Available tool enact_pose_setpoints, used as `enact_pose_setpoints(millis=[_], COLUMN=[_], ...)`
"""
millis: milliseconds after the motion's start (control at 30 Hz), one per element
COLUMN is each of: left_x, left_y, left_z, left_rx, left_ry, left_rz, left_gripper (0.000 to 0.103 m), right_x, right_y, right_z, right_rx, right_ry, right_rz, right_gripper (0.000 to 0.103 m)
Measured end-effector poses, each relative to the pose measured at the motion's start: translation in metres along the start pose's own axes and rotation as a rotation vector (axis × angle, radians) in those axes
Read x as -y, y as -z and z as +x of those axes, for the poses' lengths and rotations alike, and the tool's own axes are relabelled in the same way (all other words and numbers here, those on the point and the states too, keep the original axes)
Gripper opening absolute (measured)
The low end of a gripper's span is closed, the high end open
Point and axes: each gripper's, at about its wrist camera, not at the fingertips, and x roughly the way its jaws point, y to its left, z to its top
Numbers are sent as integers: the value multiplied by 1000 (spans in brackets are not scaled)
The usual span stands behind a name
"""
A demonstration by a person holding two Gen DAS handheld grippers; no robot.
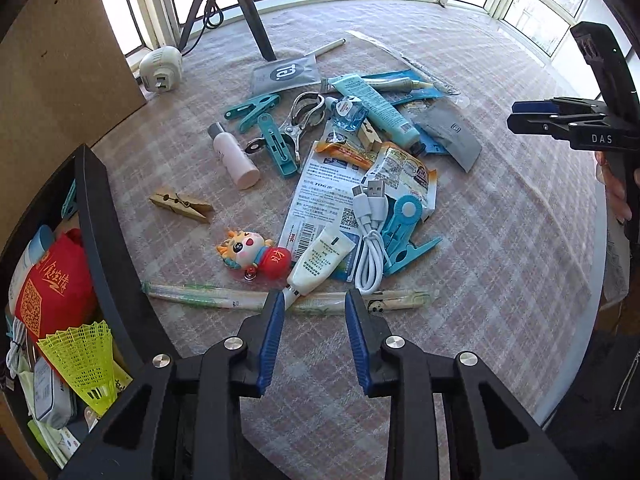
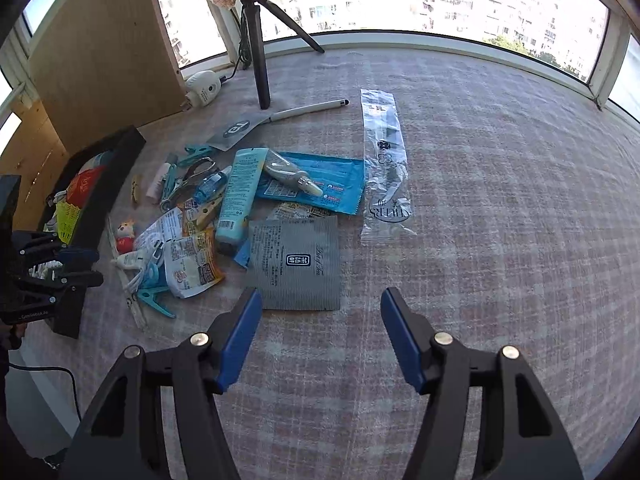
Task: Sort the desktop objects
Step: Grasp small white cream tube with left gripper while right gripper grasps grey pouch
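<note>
Black bin [image 1: 100,216] at far left, already holding a red pouch [image 1: 50,284] and yellow shuttlecock [image 1: 82,354]. My left hand-held gripper [image 1: 314,320] hovers empty, jaws apart, over a white tube [image 1: 320,258] and wrapped chopsticks [image 1: 208,296] (tube nozzle just by the left pad). Clutter pile [image 2: 240,200] sits mid-table [image 2: 500,200]. My right hand-held gripper [image 2: 320,336], jaws wide apart, empty, near a grey sachet [image 2: 296,264].

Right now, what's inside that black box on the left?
In the black box I can see a red pouch, a yellow shuttlecock, a small grey case and a white cable. Whatever lies beneath them is covered.
</note>
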Motion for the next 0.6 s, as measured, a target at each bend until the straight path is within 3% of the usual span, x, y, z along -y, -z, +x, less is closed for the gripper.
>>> enact_pose_setpoints(millis=[267, 500, 600], left_x=[1, 5, 4], left_y=[-12, -17, -17], left_z=[26, 37, 36], left_rx=[-60, -56, -47], left_ry=[-6, 17, 42], left_rz=[55, 78, 65], left_gripper=[29, 29, 21], right_x=[-1, -17, -24], right_y=[-6, -13, -18], right_z=[21, 49, 61], right_rx=[-46, -104, -122], right_ry=[-17, 0, 25], right_rz=[-7, -61, -89], right_gripper=[61, 61, 64])
